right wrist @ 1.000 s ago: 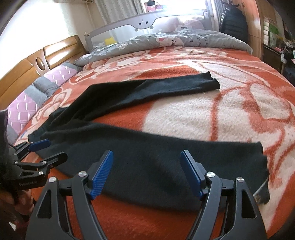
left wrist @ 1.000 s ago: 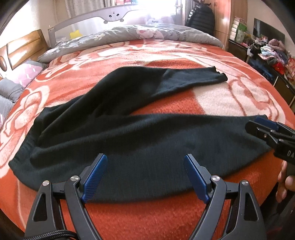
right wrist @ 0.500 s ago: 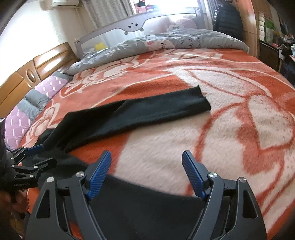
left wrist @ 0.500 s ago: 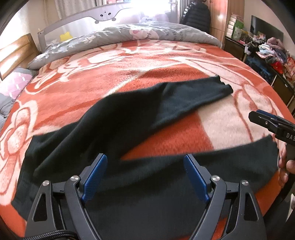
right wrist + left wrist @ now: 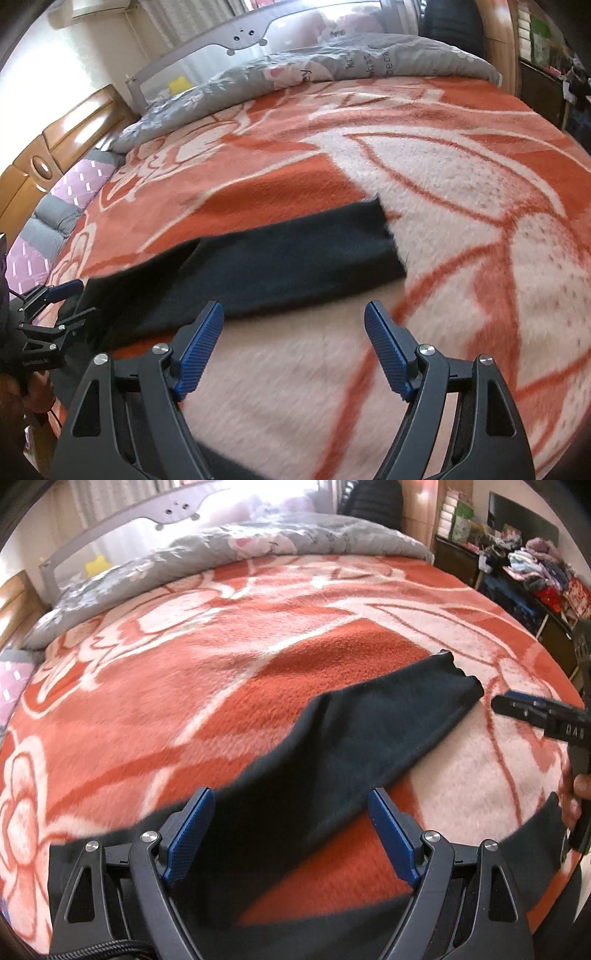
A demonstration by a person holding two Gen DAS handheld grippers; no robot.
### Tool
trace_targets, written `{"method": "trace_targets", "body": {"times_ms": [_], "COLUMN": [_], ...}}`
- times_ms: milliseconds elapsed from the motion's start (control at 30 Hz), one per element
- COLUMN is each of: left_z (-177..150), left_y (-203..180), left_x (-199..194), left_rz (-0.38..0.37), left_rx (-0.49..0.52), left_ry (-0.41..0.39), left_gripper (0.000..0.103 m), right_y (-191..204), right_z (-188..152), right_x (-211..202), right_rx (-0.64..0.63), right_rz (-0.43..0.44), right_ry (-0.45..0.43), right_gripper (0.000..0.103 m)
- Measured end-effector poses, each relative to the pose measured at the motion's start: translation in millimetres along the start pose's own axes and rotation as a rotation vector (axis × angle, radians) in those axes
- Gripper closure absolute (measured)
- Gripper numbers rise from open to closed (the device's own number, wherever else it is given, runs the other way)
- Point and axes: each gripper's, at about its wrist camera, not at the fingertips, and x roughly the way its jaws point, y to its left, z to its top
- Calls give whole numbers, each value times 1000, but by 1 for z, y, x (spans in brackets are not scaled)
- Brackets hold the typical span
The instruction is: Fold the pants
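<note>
We have the black pants (image 5: 369, 734) lying spread on the bed's orange floral blanket (image 5: 207, 686), near the bed's front edge, with the two legs splayed apart: one leg runs out toward the right side of the bed and ends in a cuff (image 5: 461, 675), while the other leg lies along the front edge, mostly under our tools. Our left hand-held gripper (image 5: 291, 834) hangs over the upper part of the far leg with its blue pads (image 5: 188, 834) wide apart, gripping nothing. Our right hand-held gripper (image 5: 293, 350) is likewise spread and empty, hovering over bare blanket just short of that leg's lower stretch (image 5: 295, 258). We judge this spacing deliberate: one tool near the hip end, one nearer the cuff, so we can pinch the far leg at two places and carry it evenly onto the near one. The grey quilt (image 5: 258, 546) bunched at the far edge stays well clear of the work.
</note>
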Motion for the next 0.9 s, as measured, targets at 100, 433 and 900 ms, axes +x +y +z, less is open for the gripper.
{"method": "trace_targets", "body": {"times_ms": [100, 433, 900], "left_z": [16, 40, 28], "left_y": [2, 12, 34], "left_x": [18, 85, 70], "left_rz": [4, -37, -206], "left_rx": [25, 17, -72], "left_ry": [21, 159, 162], "left_gripper": [17, 18, 97], "right_y": [-14, -55, -68], "right_z": [21, 74, 80], "right_x": [10, 73, 52], "right_rx": [16, 66, 49], "right_rz": [0, -31, 110], "right_ry": [-6, 43, 30], "right_gripper": [24, 24, 96]}}
